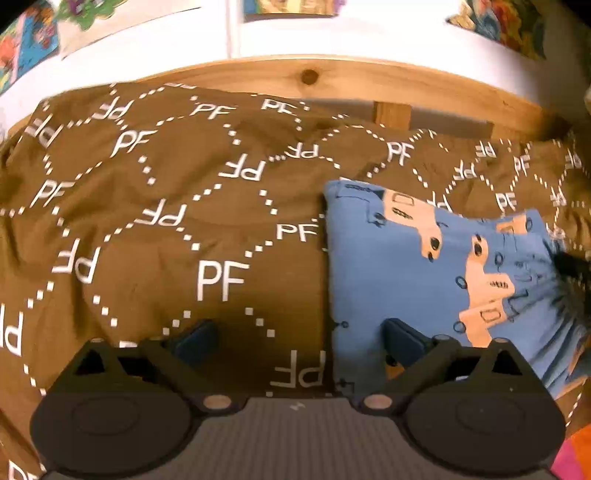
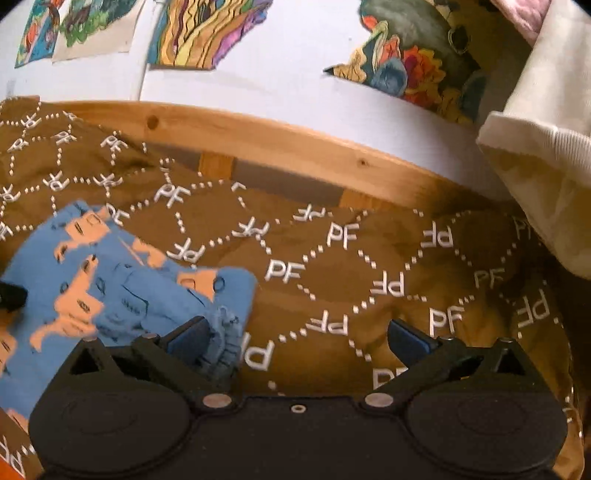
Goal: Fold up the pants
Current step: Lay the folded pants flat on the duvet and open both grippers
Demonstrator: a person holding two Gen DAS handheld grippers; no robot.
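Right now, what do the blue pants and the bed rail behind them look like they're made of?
Blue pants: soft matte knit, probably cotton jersey, judging by the limp folds and gathered hem. Bed rail: light wood, likely pine, with visible knots and a smooth, faintly glossy finish.

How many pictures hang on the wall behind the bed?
4 in the right wrist view: two at top left, one left of centre, one at right. More may lie outside the frame.

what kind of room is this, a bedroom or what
Probably a bedroom, perhaps a child's. A brown cover printed with PF lies over a bed with a pine frame, colourful drawings hang on the white wall behind, and folded blue pants lie on the cover.
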